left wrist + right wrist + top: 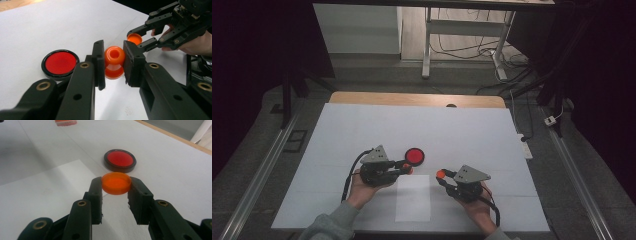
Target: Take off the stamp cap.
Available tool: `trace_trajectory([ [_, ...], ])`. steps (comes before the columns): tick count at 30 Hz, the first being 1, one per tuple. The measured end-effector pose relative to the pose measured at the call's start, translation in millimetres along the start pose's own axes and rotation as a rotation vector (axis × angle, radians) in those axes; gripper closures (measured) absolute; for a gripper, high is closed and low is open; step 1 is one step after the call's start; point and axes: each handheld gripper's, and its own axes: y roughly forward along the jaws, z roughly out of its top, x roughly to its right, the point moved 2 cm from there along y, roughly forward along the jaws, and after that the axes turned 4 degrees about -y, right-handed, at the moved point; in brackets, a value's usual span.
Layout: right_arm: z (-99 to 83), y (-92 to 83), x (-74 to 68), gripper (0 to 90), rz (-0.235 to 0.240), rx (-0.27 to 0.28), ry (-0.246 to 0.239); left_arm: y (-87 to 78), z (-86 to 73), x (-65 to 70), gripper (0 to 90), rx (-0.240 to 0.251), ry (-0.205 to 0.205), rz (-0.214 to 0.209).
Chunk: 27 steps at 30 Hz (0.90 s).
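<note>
The left gripper (114, 62) is clamped on a small orange bottle (114, 62) — its open mouth faces the camera in the left gripper view, both pads pressed to its sides. The right gripper (116, 185) pinches a shallow orange cap (116, 183) by its rim, held level above the table. In the high view the two grippers face each other tip to tip over the white sheet (362, 130), with a bare gap between bottle and cap above a lighter rectangle of paper (413, 200). A red disc with a black rim (415, 156) lies flat just beyond the left gripper's tip, apart from both orange pieces. Both hands work near the sheet's near edge — the far half, up to the wooden table edge (412, 98), is open surface, as are the strips to left and right of the hands.
</note>
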Motion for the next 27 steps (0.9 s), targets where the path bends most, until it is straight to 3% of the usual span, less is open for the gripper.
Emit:
trace_trajectory([
  [16, -14.9, -27.9, 21.7, 64.3, -0.059, 0.005, 0.043, -4.5, -0.3, -3.1, 72.9, 0.003, -0.006, 0.011],
  [27, -39.4, -71.1, 41.5, 64.3, -0.144, -0.002, 0.099, -4.9, -0.2, -3.8, 72.8, 0.006, -0.005, 0.013],
])
